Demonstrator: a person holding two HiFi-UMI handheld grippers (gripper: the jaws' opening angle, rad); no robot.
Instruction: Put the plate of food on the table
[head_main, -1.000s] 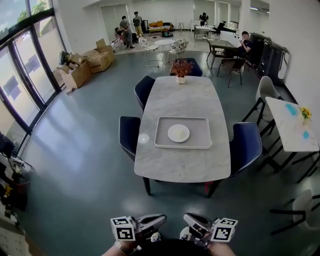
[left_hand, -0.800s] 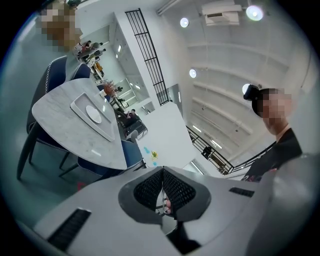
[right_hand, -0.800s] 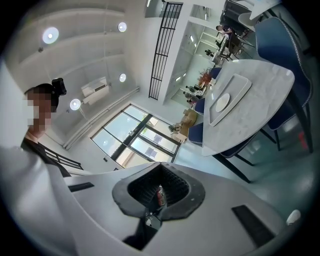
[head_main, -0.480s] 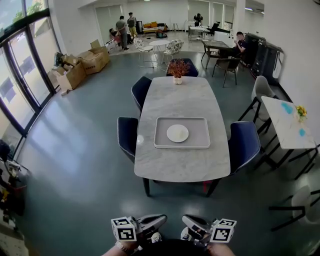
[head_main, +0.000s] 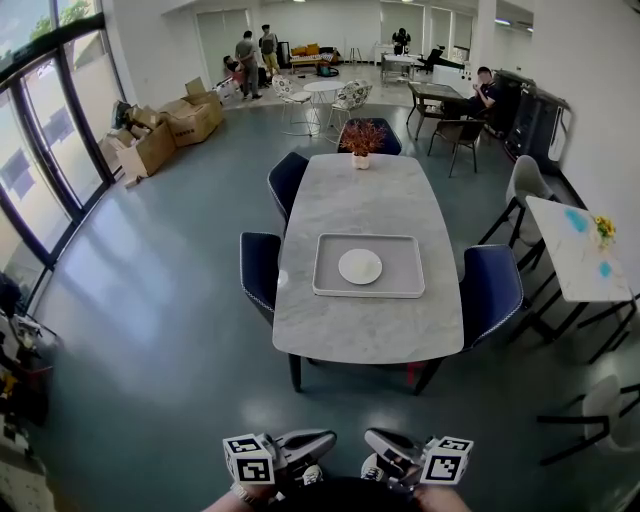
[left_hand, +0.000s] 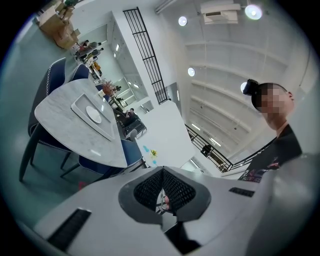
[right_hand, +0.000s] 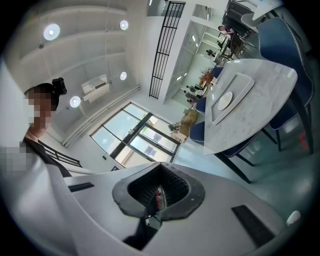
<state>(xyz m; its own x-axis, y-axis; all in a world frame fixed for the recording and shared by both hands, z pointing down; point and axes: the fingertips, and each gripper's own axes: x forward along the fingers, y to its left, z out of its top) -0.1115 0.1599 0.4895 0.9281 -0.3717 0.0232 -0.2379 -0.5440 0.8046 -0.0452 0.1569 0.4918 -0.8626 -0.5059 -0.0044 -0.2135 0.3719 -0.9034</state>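
A white plate (head_main: 360, 266) lies in a grey tray (head_main: 330, 280) on the marble table (head_main: 365, 325), a few steps ahead of me. It is too far off to make out any food on it. Both grippers hang low at the bottom of the head view, far short of the table: the left gripper (head_main: 318, 440) and the right gripper (head_main: 380, 441) point toward each other. In the left gripper view the left gripper (left_hand: 162, 172) has its jaws closed with nothing held. The right gripper (right_hand: 161, 167) looks the same. The plate (left_hand: 93, 114) and the plate (right_hand: 225, 100) show small in both gripper views.
Dark blue chairs (head_main: 260, 268) (head_main: 492, 285) flank the table, and a potted plant (head_main: 362, 137) stands at its far end. A second white table (head_main: 580, 250) is at the right and cardboard boxes (head_main: 165, 130) at the back left. People stand and sit in the far room.
The head view has shifted slightly, so the table sits a touch differently in the picture. Both grippers stay shut in the same place.
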